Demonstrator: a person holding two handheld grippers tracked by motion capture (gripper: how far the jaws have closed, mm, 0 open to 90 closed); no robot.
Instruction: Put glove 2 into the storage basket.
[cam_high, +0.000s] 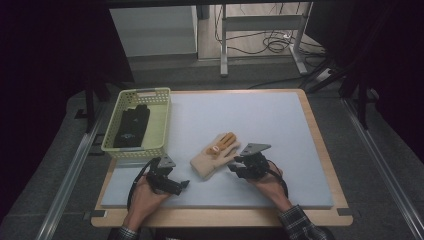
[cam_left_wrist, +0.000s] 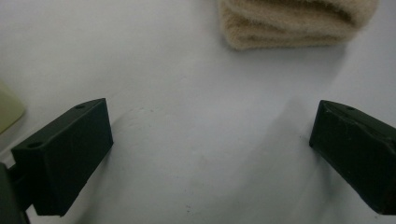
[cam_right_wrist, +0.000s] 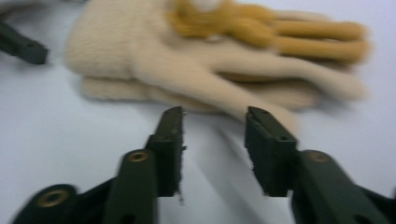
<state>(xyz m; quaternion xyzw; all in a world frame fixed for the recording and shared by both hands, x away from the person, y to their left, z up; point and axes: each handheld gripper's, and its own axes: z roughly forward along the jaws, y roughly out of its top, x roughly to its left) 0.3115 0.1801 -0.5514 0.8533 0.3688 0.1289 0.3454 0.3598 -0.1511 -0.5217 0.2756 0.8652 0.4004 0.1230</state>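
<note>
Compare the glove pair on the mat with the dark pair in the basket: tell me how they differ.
The beige gloves are pale cream with orange-yellow fingers; the dark gloves are black. The beige gloves lie loose on the white mat, between the left hand-held gripper and the right hand-held gripper; the dark gloves rest inside the yellow basket. Neither is gripped. Each looks like a stacked pair lying flat.

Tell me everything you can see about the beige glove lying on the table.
The beige glove looks like fuzzy knit, cream coloured, with mustard-orange fingers and a small pale patch on top. In the right gripper view it appears to be two gloves stacked, cuffs together. It lies flat on the pale mat, fingers pointing away, right of the yellow basket. The right hand-held gripper sits just beside its thumb, jaws open, nothing between them.
</note>
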